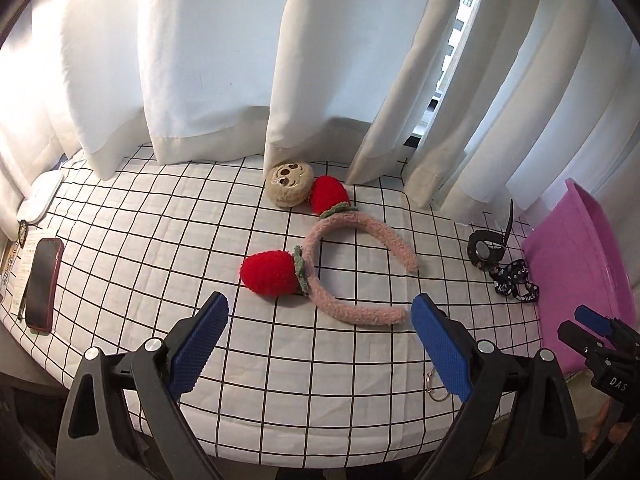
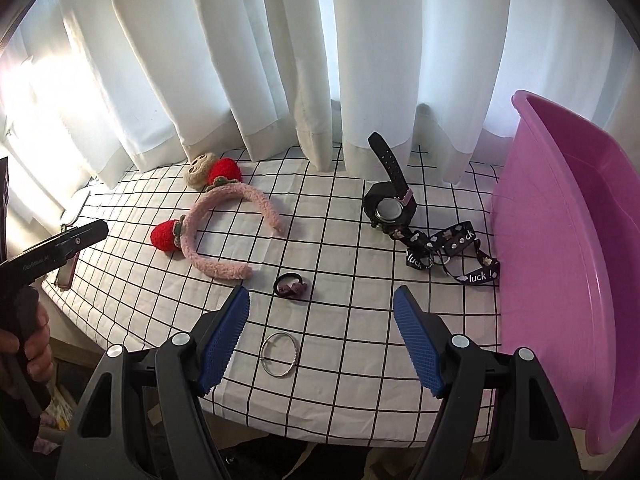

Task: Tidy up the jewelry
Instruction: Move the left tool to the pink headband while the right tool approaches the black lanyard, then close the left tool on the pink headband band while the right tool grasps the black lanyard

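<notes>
A pink fuzzy headband (image 1: 352, 280) (image 2: 224, 232) with two red strawberries lies on the checked cloth, just ahead of my open, empty left gripper (image 1: 320, 320). A black watch (image 2: 390, 208) (image 1: 486, 250), a black "luck" strap (image 2: 452, 256) (image 1: 514, 284), a dark hair tie (image 2: 290, 285) and a silver bangle (image 2: 279, 354) lie in front of my open, empty right gripper (image 2: 320, 312). The bangle sits between the right fingers, near the table's front edge. The pink tub (image 2: 568, 240) (image 1: 580, 264) stands at the right.
A round plush face (image 1: 290, 188) lies by the white curtains (image 1: 240, 60) at the back. A phone (image 1: 42, 284) and a white case (image 1: 40, 198) lie at the left edge. The right gripper's tip (image 1: 592, 320) shows at the left view's right side.
</notes>
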Available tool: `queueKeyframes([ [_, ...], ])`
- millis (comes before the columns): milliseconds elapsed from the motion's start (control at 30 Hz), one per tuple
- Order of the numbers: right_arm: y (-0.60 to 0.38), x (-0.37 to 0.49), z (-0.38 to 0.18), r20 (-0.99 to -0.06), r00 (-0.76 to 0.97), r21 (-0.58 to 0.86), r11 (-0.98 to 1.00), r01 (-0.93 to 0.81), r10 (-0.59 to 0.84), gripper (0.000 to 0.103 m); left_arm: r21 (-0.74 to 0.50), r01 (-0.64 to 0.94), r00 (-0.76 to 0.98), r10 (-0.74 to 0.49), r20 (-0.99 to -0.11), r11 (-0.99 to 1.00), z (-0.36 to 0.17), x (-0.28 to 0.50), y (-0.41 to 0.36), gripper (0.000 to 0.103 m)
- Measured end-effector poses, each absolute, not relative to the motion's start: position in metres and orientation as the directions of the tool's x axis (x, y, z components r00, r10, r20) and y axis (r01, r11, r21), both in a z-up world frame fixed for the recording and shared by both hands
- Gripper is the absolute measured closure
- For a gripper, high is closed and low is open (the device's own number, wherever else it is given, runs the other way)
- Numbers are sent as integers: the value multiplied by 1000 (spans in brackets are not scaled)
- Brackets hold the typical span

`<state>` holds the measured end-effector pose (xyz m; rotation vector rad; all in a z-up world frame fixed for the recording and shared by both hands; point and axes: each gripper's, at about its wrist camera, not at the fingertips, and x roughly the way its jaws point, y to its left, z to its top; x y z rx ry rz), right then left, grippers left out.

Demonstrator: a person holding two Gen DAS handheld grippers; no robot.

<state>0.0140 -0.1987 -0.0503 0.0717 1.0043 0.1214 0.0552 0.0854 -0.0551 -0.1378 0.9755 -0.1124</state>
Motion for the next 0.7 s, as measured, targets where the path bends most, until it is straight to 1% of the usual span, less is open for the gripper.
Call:
queueKeyframes([
  [133, -198, 11, -64, -842, 534, 72, 997, -23, 73, 32, -166, 29, 539, -155, -828, 986, -80, 58, 87, 12],
  [233, -205, 9, -72, -841, 541, 9, 1000, 24, -5, 25, -158, 12, 522, -141, -841, 987, -99, 62, 87, 12],
  [367, -220, 15, -86, -851, 524, -25, 998, 51, -48, 25, -178, -27, 504, -140, -852, 984, -118, 70, 89, 12],
  [500, -235, 30, -100, -838, 538, -62, 995, 71, -91, 25, -170, -74, 516, -108, -850, 983, -131, 80, 87, 12],
  [700, -260, 63, -126, -841, 536, -13, 993, 119, -75, 25, -170, -129, 509, -82, -857, 977, -151, 94, 78, 12],
])
